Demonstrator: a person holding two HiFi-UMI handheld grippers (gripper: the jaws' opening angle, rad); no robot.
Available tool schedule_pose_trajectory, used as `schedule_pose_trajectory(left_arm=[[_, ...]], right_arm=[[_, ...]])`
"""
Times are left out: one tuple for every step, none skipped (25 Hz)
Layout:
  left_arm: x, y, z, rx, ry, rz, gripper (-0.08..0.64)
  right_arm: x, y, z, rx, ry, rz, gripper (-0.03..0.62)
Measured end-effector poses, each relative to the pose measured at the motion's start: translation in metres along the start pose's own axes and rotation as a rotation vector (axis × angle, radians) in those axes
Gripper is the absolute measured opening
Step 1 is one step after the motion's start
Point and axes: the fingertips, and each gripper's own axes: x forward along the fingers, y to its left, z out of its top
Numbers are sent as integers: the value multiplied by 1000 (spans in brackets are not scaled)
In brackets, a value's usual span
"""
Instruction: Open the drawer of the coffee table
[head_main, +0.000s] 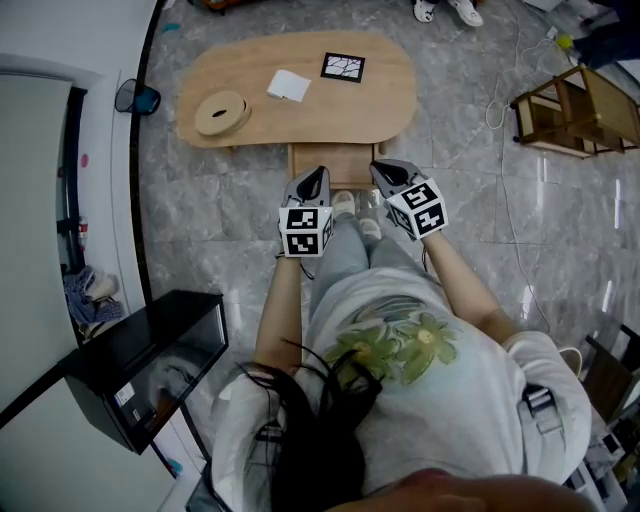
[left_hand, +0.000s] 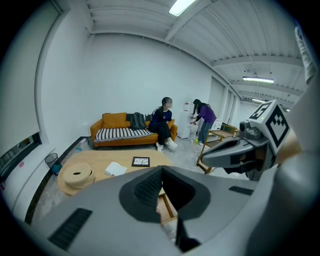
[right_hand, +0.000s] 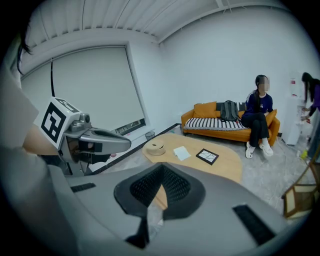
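The oval wooden coffee table (head_main: 300, 100) stands on the grey floor in front of me, also seen as the table (left_hand: 100, 167) and the table (right_hand: 220, 160) in the gripper views. Its drawer (head_main: 335, 165) juts out from the near side, and the drawer (left_hand: 166, 206) shows through the left jaws' gap. My left gripper (head_main: 320, 174) and right gripper (head_main: 386, 170) hover side by side just above the drawer's front, both shut with nothing between the jaws. The left gripper (left_hand: 161, 170) and right gripper (right_hand: 161, 168) show their pads pressed together.
On the table lie a round wooden ring (head_main: 222, 112), a white folded sheet (head_main: 288, 85) and a black framed tile (head_main: 343, 67). A black cabinet (head_main: 150, 360) stands at left, a wooden rack (head_main: 575, 110) at right. A person sits on an orange sofa (left_hand: 117, 131) beyond.
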Motion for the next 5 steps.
schedule_pose_trajectory(left_arm=[[-1,-1,0,-1,-4,1,17],[-1,-2,0,-3,-8,2,17],[-2,-3,0,-5,-11,3,17],[-3,-4,0,-7,-13,4,17],[-3,-5,1,-10,-15,5,17]], right_arm=[[-1,0,0,-1,-2,0,6],[-2,1,0,-1,-3,1,6],[-3,1,-1,-1,-5,1,6],[-4,1,-1,0,-7,1,6],[-5,1,-1,0,-10,2,6]])
